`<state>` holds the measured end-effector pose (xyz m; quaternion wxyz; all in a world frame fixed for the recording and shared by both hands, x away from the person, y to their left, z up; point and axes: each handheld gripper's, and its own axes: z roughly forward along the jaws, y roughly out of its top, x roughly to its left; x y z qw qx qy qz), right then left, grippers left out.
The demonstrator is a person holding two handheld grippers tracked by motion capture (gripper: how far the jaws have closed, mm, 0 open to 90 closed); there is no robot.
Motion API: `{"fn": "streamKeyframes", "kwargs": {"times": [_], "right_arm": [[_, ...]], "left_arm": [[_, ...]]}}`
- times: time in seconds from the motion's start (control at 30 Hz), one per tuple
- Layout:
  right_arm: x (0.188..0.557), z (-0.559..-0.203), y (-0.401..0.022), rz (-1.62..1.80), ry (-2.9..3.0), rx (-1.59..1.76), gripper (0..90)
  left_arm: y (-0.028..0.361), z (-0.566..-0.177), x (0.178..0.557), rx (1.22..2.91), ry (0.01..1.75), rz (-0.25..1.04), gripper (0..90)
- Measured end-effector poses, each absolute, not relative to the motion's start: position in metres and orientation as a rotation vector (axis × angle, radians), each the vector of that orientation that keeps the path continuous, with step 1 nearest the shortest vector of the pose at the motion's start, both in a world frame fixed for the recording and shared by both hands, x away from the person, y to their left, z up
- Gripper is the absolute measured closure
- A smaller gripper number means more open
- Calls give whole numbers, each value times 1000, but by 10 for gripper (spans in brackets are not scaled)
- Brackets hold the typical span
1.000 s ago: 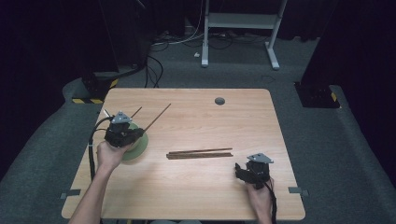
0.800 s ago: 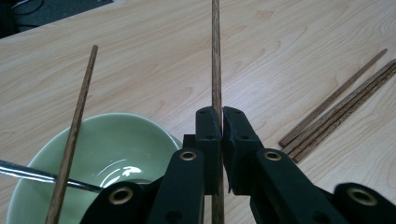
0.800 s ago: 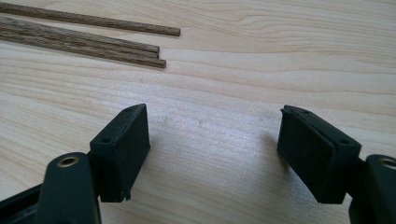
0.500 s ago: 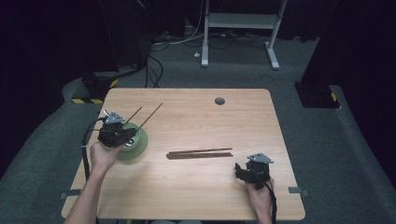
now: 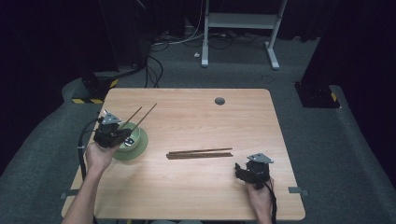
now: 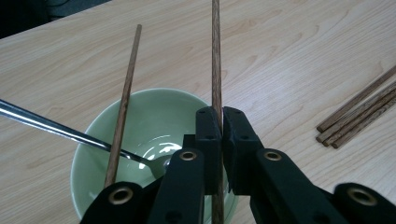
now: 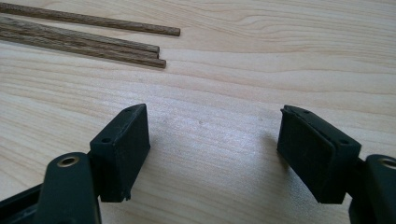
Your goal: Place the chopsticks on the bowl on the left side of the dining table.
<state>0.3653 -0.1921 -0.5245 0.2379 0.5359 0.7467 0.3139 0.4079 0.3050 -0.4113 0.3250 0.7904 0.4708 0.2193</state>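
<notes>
Held chopstick (image 6: 216,56) tip beyond frame.

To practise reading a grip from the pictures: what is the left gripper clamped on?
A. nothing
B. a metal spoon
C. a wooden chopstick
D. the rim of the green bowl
C: in the left gripper view the left gripper has its jaws shut on a wooden chopstick above the green bowl.

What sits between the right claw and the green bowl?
In the high view, loose chopsticks lie on the table between the right claw and the green bowl.
</notes>
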Motion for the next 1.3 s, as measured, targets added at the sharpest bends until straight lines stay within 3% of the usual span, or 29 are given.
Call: {"fn": "streamKeyframes", "kwargs": {"times": [1.3], "right_arm": [[365, -524, -192, 861, 2046, 1469, 247]], "left_arm": [[322, -419, 404, 2055, 1289, 614, 850]]}}
